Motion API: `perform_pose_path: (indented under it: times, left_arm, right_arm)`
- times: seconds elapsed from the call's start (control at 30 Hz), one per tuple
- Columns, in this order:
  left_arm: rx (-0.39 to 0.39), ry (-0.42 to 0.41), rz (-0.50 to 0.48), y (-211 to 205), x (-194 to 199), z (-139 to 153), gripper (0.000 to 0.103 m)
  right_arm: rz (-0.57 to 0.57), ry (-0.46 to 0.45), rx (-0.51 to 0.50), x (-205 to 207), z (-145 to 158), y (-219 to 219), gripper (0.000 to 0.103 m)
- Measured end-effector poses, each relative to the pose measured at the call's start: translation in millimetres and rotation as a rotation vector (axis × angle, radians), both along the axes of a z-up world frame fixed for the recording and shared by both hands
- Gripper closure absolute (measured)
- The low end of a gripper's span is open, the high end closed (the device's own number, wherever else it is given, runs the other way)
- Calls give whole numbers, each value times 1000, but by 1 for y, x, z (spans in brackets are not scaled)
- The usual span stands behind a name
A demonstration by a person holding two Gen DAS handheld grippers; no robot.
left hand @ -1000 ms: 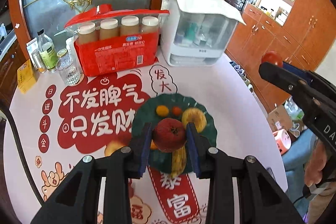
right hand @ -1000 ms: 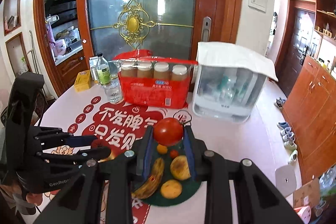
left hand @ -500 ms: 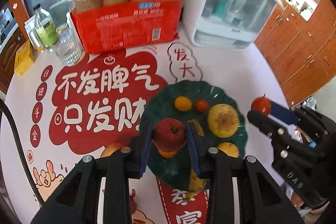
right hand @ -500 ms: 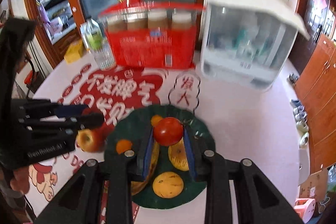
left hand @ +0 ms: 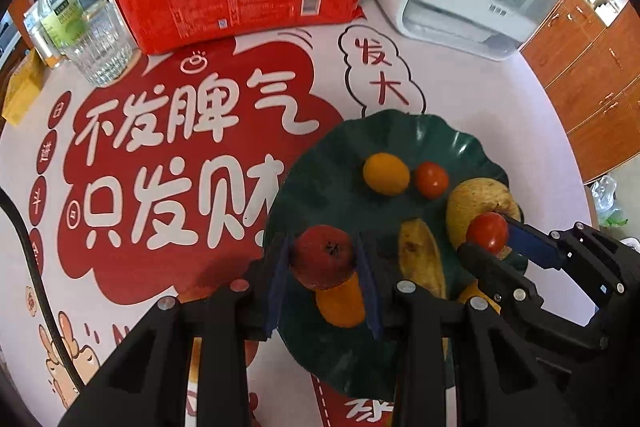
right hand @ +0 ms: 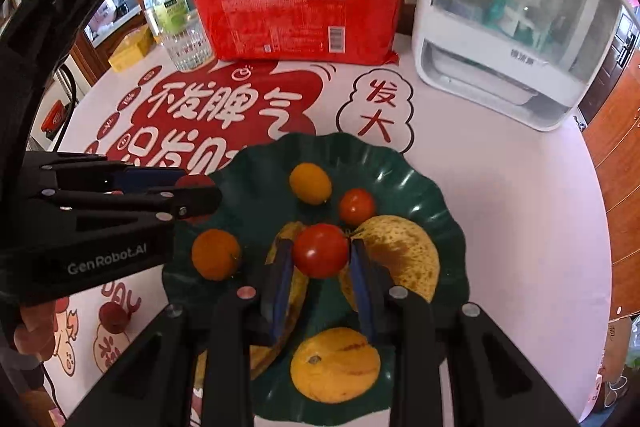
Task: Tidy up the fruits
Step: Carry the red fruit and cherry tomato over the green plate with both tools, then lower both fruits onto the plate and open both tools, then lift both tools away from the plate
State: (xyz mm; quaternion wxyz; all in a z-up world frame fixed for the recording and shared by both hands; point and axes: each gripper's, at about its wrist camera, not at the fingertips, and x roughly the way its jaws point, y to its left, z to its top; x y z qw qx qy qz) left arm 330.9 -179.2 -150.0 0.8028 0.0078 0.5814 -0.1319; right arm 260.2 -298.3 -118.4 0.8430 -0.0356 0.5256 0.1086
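Note:
A dark green scalloped plate (left hand: 400,135) (right hand: 416,183) holds a small orange (right hand: 310,183), a small tomato (right hand: 357,206), a banana (left hand: 420,255), a yellow pear (right hand: 404,259), an orange (right hand: 216,254) and a yellow fruit (right hand: 335,363). My left gripper (left hand: 323,259) is shut on a red apple (left hand: 322,255), low over the plate's left part. My right gripper (right hand: 320,251) is shut on a red tomato (right hand: 320,249) just above the plate's middle, between the banana and the pear.
A red package of cups (right hand: 296,11) stands behind the plate, a white plastic box (right hand: 508,27) at the back right. A glass (left hand: 100,51) and a bottle (left hand: 56,15) stand at the back left. The table edge curves along the right.
Both grippers have come down and forward over the plate with their fruit. The plate looks larger and closer, and the two grippers are nearer to each other.

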Motion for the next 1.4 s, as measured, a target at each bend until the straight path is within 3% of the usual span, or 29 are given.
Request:
perform_pose_path:
  times: [0.43, 1.07, 1.4]
  left_arm:
    - [7, 32, -21, -7, 9, -18, 70]
    - [19, -36, -3, 8, -18, 12, 27]
    - [10, -64, 10, 21, -42, 35, 23]
  right_arm:
    - [41, -5, -49, 0, -10, 9, 74]
    - [26, -24, 10, -14, 14, 7, 66]
    - [17, -39, 3, -32, 31, 14, 66]
